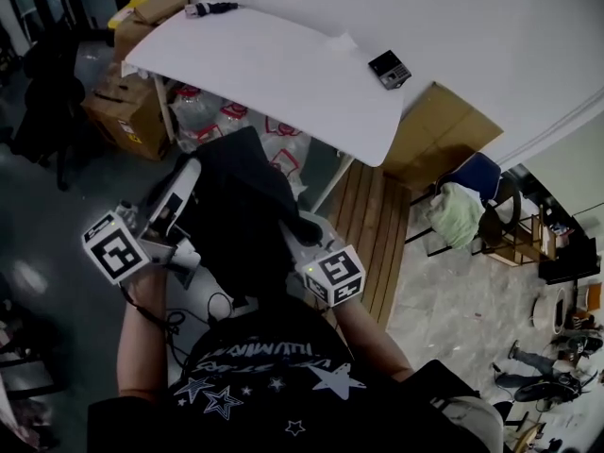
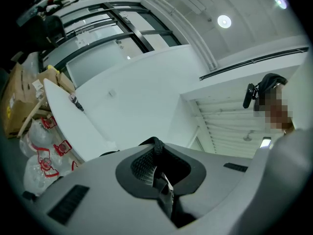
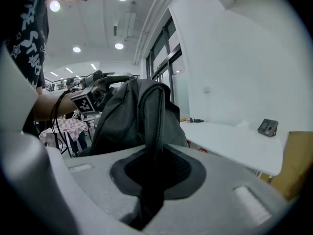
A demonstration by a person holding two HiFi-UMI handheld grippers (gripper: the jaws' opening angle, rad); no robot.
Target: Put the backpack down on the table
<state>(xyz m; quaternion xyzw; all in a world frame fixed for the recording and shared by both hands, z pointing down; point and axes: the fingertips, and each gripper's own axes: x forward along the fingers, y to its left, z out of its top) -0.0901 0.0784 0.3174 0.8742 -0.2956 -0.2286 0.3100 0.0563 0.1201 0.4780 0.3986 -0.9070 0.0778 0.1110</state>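
Observation:
In the head view a dark backpack [image 1: 241, 220] hangs in the air between my two grippers, in front of the near edge of the white table [image 1: 283, 64]. My left gripper [image 1: 187, 179] is on the bag's left side, shut on a black mesh strap [image 2: 152, 156]. My right gripper [image 1: 308, 230] is on its right side, shut on another dark strap [image 3: 152, 163] that runs up to the bag's body [image 3: 129, 119]. The lower part of the backpack is hidden behind my arms and chest.
A small black device [image 1: 389, 68] and a cabled item [image 1: 209, 9] lie on the table. Large water bottles [image 1: 219, 116] stand under it, cardboard boxes [image 1: 127, 107] to its left. Wooden slats [image 1: 373, 225] and a chair with clothes [image 1: 464, 206] are to the right.

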